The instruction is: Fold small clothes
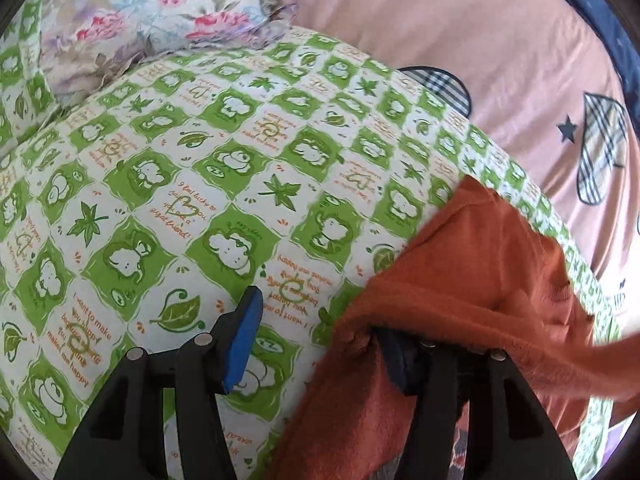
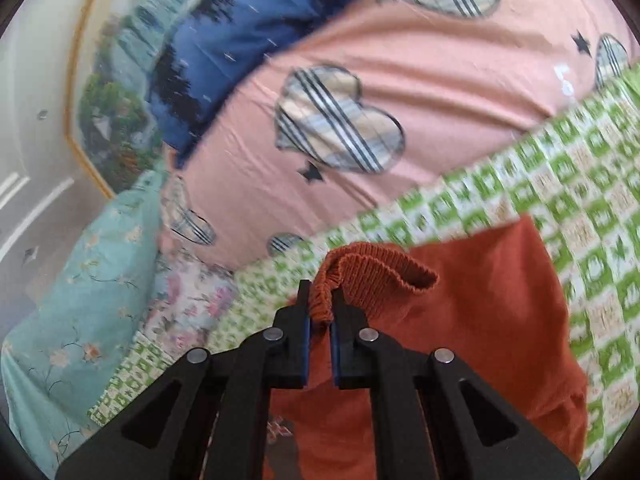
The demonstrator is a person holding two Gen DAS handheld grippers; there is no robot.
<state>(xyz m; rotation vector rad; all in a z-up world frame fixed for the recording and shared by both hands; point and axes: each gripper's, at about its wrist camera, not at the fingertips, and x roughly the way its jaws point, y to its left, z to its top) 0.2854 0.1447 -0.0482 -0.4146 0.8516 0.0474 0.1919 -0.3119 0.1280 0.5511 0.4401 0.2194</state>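
The orange garment lies on the green-and-white quilt, partly lifted. In the right wrist view it fills the lower middle and runs out toward 4 o'clock, with the quilt showing past it from 1 to 5 o'clock.

The right gripper has its two fingers drawn close together, clamped on the garment's ribbed band. The band bunches between the blue pads and curls up and over toward 1 o'clock from the fingertips.

In the left wrist view the garment sits at 4 to 5 o'clock and drapes right over the left gripper's right-hand finger, hiding most of it. The other finger, with its blue pad, stands bare above the quilt at about 7 o'clock, well apart from the covered one, so the fingers stand wide and grip nothing that I can see.

Beyond the quilt a pink sheet with plaid hearts spreads toward 12 o'clock. A floral pillow lies at 11 o'clock in the left wrist view, and a blue pillow at 11 o'clock in the right.
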